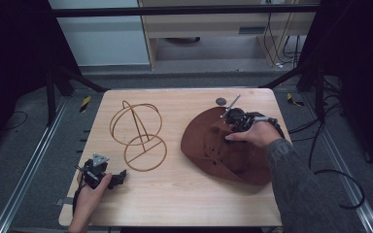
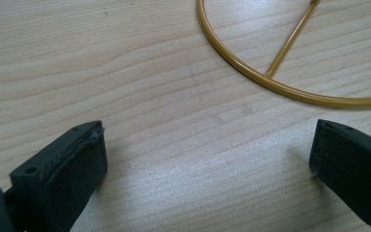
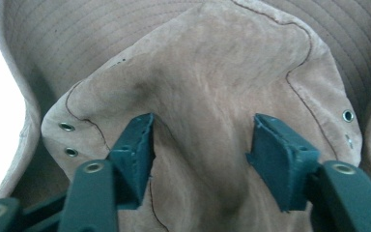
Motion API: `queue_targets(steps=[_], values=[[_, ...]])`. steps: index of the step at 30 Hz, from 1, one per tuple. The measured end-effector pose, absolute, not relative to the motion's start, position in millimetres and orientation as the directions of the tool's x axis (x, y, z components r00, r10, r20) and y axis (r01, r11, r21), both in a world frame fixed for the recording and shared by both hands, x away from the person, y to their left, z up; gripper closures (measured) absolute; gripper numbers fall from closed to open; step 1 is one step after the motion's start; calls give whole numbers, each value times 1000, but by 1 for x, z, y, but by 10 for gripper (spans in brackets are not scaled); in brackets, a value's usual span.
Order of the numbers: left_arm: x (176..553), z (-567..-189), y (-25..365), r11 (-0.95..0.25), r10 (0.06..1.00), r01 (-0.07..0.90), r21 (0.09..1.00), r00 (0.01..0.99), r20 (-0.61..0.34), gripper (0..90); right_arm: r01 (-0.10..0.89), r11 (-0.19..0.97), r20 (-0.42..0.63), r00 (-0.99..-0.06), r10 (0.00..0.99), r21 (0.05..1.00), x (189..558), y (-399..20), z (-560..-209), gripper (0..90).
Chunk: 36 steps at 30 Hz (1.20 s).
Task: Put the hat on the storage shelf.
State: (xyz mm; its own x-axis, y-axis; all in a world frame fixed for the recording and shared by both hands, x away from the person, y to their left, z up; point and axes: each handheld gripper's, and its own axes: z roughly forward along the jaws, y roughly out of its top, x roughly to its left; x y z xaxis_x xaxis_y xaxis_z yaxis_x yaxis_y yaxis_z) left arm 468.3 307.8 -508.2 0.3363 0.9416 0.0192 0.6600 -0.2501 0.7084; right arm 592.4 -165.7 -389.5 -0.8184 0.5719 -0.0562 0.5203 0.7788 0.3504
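High view, right hand [image 1: 255, 134]: it reaches from the lower right over the table, the sleeve runs diagonal, and the hand lies on top of the brown hat [image 1: 223, 148].
High view, right gripper [image 1: 234, 118]: it points down and to the left into the crown of the hat; its body and cable stay above the far part of the brim.
High view, hat: it lies on the right half of the wooden table [image 1: 175, 194], flattened, well apart from the wire hat stand [image 1: 138, 136].
High view, left hand [image 1: 93, 191]: it rests near the front left corner of the table and holds the left gripper [image 1: 119, 177], which points to the right, toward the stand's base ring.
Left gripper view, jaws: they stand wide, one at each lower corner, with bare wood between them.
Left gripper view, stand: the yellow base ring [image 2: 270, 84] lies ahead of the jaws, near but not touching.
Right gripper view, jaws: about half open, both pads press down on the suede crown [image 3: 207, 121], and a raised fold of fabric sits between them, not yet pinched.
Right gripper view, hat: the crown lies directly under and in front of the jaws, the stitched brim [image 3: 77, 29] curves behind it, and small metal eyelets [image 3: 67, 127] show at both sides.
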Motion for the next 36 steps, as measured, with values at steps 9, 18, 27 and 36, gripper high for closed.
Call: queue_targets(steps=[9, 18, 27, 36], values=[[468, -508, 307, -253, 940, 659, 708, 341, 18, 0, 526, 779, -36, -821, 570, 341, 597, -172, -391, 657], [468, -508, 306, -253, 940, 659, 708, 341, 19, 0, 531, 782, -16, -824, 566, 327, 597, -175, -394, 851], [468, -508, 306, -253, 940, 659, 709, 341, 19, 0, 517, 785, -7, -834, 552, 341, 596, -177, -392, 894], [468, -508, 306, -254, 939, 659, 708, 342, 19, 0, 489, 760, -27, -833, 552, 429, 580, -185, -370, 897]])
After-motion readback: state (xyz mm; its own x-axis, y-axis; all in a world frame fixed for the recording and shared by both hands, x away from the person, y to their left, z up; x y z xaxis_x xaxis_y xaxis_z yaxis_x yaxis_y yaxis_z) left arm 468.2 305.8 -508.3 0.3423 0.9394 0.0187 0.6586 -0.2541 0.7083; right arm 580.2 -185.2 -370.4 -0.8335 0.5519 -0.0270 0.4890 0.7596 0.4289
